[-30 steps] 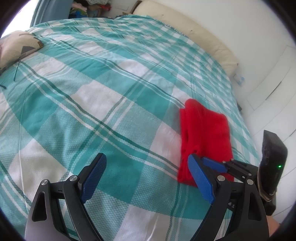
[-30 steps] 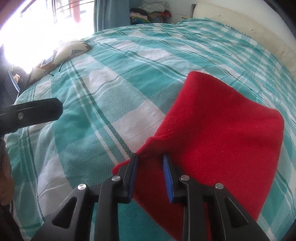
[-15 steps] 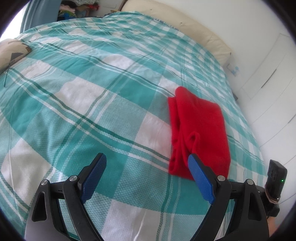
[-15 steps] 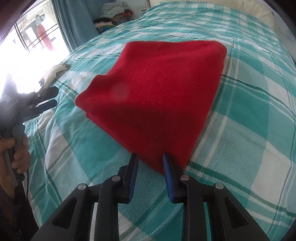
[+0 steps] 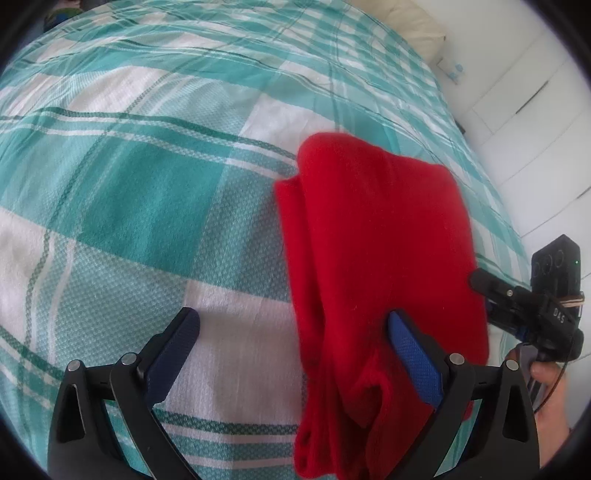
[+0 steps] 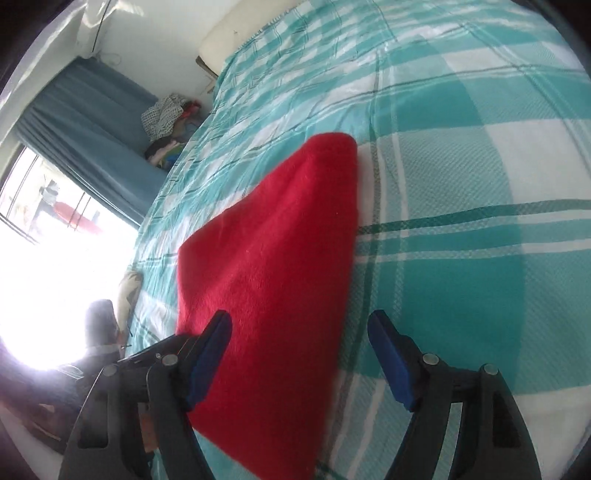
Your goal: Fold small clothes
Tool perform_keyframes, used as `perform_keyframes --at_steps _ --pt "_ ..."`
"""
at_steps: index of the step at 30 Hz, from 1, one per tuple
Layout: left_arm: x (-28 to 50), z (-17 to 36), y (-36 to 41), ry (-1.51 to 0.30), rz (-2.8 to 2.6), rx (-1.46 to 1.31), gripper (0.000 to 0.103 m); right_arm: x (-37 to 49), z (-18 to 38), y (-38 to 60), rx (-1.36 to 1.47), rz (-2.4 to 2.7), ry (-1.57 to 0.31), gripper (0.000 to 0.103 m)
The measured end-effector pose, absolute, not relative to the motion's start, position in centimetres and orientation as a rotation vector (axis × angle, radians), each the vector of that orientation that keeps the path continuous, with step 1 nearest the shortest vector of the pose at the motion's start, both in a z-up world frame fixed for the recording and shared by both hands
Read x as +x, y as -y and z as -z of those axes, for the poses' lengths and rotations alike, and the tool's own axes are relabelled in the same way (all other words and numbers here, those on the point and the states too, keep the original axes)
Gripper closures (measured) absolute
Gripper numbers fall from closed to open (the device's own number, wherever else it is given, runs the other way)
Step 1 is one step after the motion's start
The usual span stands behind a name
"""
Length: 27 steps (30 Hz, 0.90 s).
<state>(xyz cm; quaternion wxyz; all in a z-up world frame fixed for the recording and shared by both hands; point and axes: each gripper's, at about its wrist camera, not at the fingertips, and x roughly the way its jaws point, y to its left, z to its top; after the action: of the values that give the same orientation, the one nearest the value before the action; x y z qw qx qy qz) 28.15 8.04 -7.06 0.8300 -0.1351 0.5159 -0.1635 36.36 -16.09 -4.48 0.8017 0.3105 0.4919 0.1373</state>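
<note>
The folded red garment [image 5: 376,258] lies on the teal checked bedspread [image 5: 147,192], a cream pillow [image 5: 402,22] at one o'clock. The right gripper [image 6: 299,347], jaws just opened, straddles its near corner unpinched; the left gripper [image 5: 291,332] gapes wide, holding nothing

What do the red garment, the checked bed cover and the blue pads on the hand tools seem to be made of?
Red garment: soft, fuzzy cloth, probably fleece or brushed knit; matte, slightly hairy surface.
Checked bed cover: woven fabric, likely cotton; a waffle-like weave shows, without shine.
Blue pads: look like rubber or textured plastic; fine dimpled grip pattern, set on black arms that seem moulded plastic.
</note>
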Motion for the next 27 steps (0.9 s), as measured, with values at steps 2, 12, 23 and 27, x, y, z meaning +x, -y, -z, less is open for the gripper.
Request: perform_keyframes --at_steps 2,12,23,27 --pt "28.4 6.9 -7.6 -1.081 0.376 -0.312 0.015 37.3 5.4 15.1 0.649 -0.284 -1.043 0.035" --pt "26.3 2.2 -5.2 -0.989 0.377 -0.251 0.086 35.0 -2.7 8.5 0.109 -0.235 -0.797 0.078" --pt "26.0 -0.6 -0.6 -0.943 0.360 -0.104 0.032 35.6 -5.4 17.1 0.306 -0.153 -0.900 0.053" --pt "21.4 1.3 -0.1 -0.855 0.255 0.089 0.025 31.1 -2.0 21.2 0.306 0.012 -0.950 0.040"
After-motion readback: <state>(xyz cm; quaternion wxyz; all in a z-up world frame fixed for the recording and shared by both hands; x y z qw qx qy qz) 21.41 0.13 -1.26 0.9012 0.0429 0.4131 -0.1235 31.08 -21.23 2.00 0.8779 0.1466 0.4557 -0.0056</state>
